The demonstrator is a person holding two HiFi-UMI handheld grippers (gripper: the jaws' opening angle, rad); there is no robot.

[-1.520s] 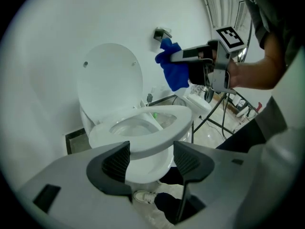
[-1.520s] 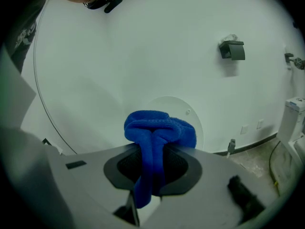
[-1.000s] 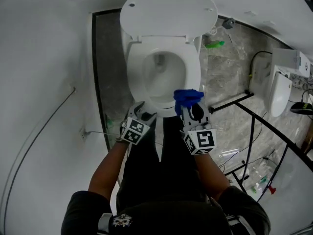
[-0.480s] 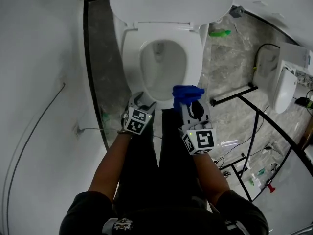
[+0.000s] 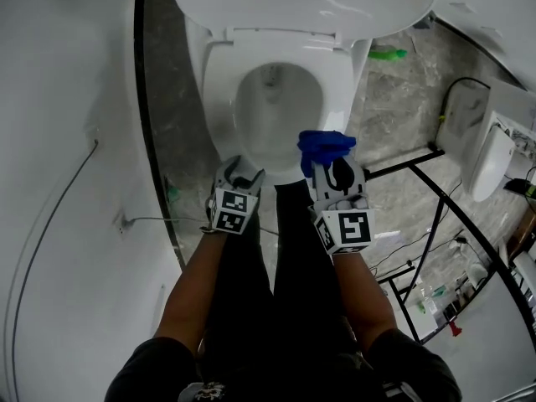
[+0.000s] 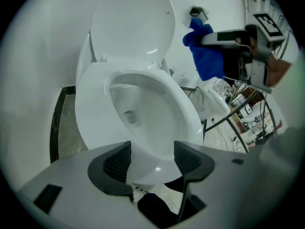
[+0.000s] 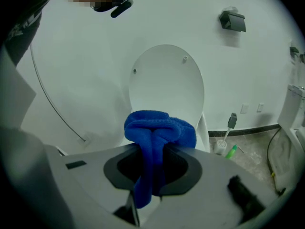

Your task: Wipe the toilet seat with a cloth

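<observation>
2 grippers at the toilet seat (image 5: 219, 99) front: my right gripper (image 5: 332, 171) pinches the blue cloth (image 5: 325, 147), my left gripper (image 5: 239, 172) is spread and empty. Wiping hasn't begun, I judge; next, press the cloth down onto the seat.

Bright, even light; fisheye-warped edges

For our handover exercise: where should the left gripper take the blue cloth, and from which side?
Probably the bunched fold of the blue cloth beyond the right gripper, approached from the left: that wad is free, while the middle is clamped. The left gripper is open.
</observation>
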